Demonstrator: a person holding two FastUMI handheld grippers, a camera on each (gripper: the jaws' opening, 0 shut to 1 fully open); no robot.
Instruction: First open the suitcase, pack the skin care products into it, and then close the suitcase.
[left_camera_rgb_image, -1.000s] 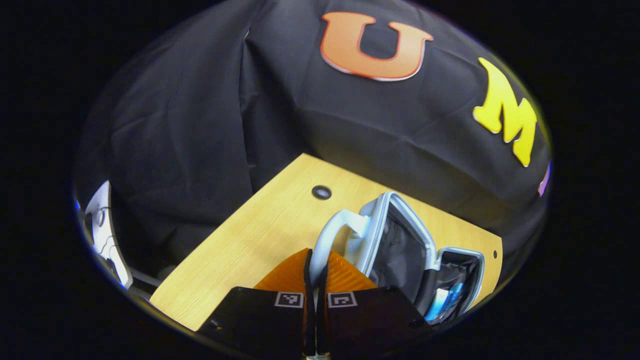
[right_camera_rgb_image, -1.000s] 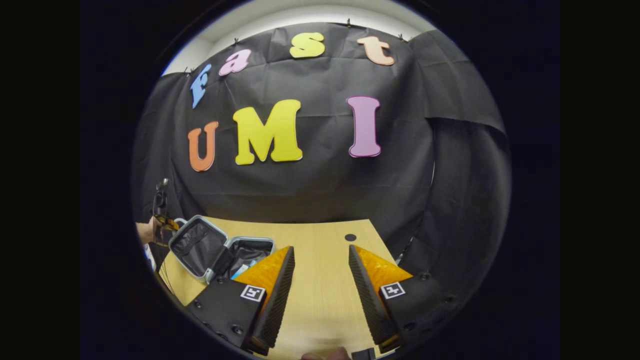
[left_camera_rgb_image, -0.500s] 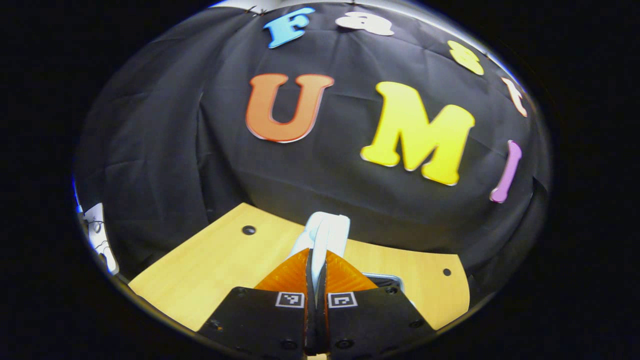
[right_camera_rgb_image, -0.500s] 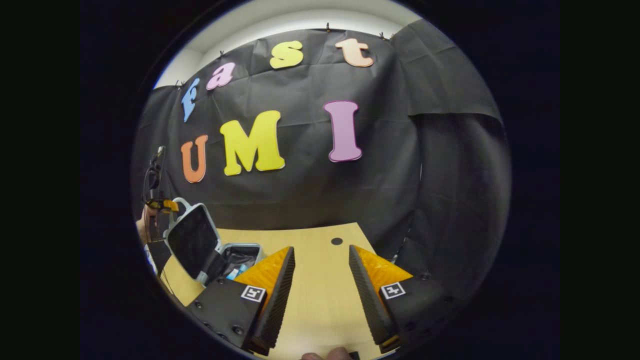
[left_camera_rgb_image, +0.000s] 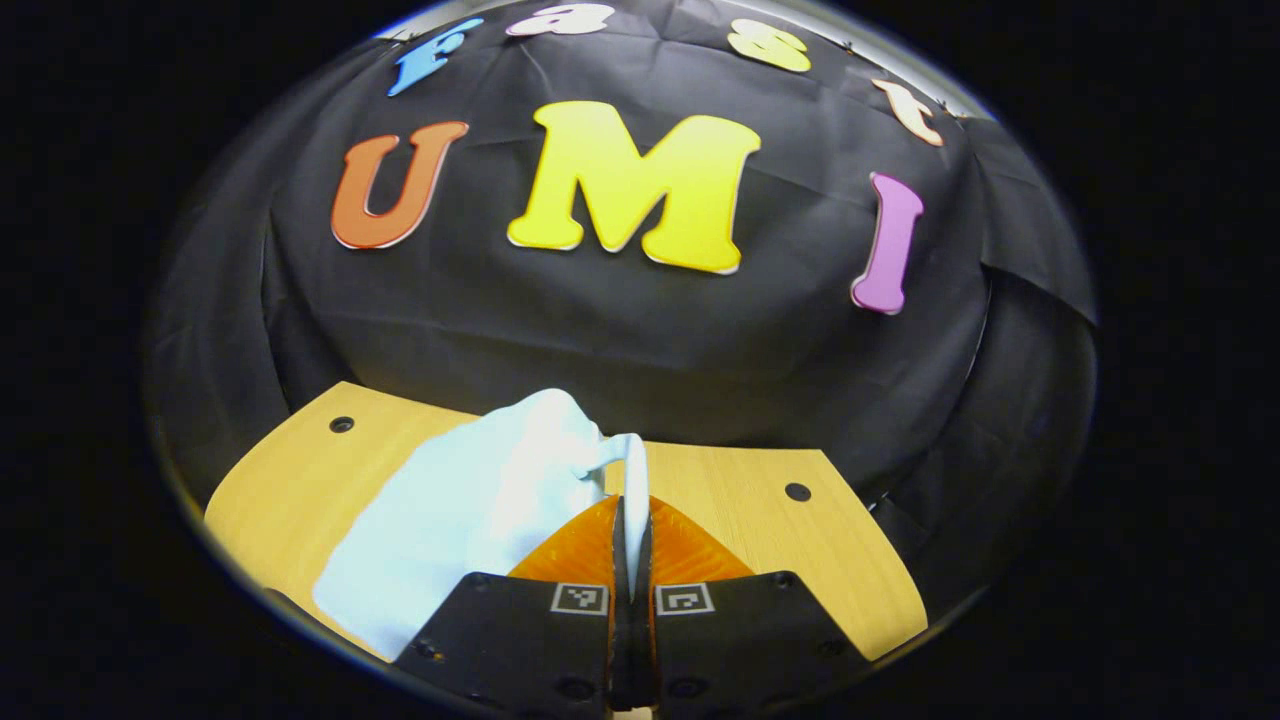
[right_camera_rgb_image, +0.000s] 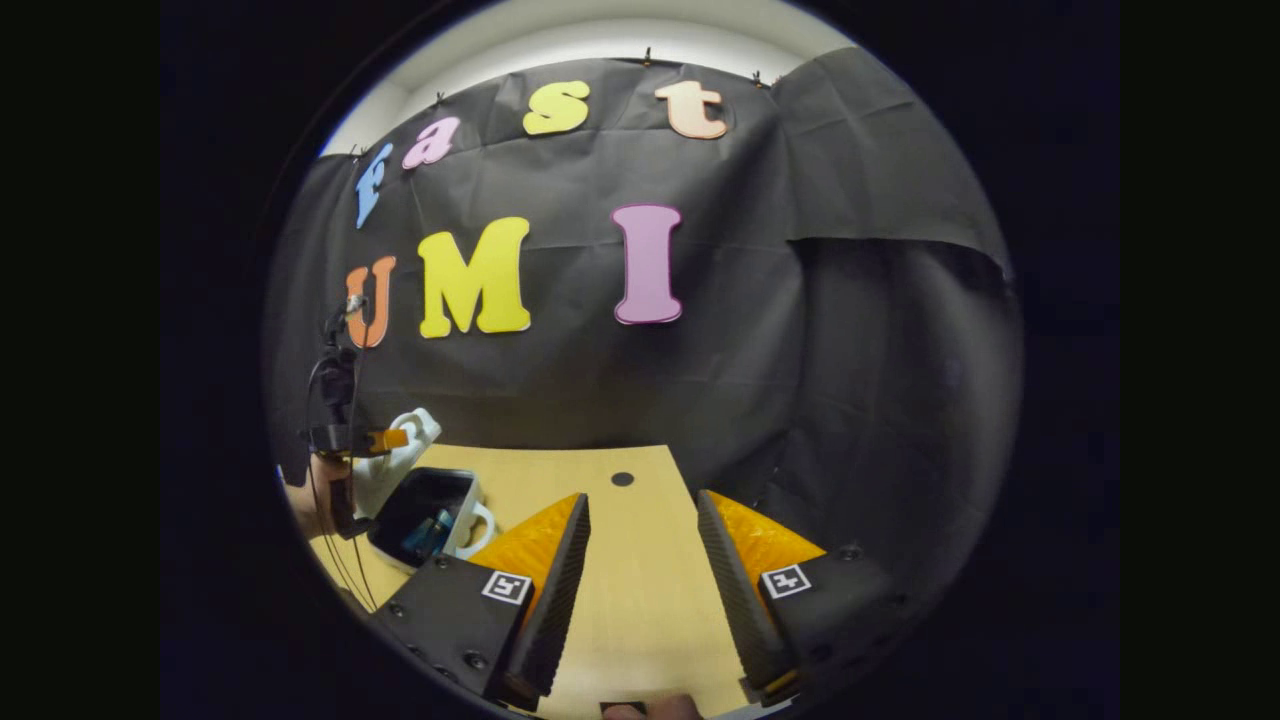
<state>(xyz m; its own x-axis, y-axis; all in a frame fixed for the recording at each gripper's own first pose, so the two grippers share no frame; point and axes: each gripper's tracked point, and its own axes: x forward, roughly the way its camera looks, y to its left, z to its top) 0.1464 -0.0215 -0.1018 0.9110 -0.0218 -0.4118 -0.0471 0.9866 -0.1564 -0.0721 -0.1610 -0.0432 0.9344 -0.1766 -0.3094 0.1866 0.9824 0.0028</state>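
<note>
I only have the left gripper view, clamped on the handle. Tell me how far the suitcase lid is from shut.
Observer: In the right gripper view the lid is tilted over the base with a gap between them, so it is not shut.
Operator: Report what's inside.
Observer: A blue item lies in the base's dark interior; I cannot tell more.
Operator: Give me the right gripper.
Observer: The right gripper is open over bare table, apart from the suitcase.

Left gripper view: low, close behind the suitcase (left_camera_rgb_image: 470, 510), facing the booth wall across the table (left_camera_rgb_image: 760, 520). Right gripper view: farther back, facing the same wall; shares table (right_camera_rgb_image: 630, 560) and suitcase (right_camera_rgb_image: 425, 510) at left.
</note>
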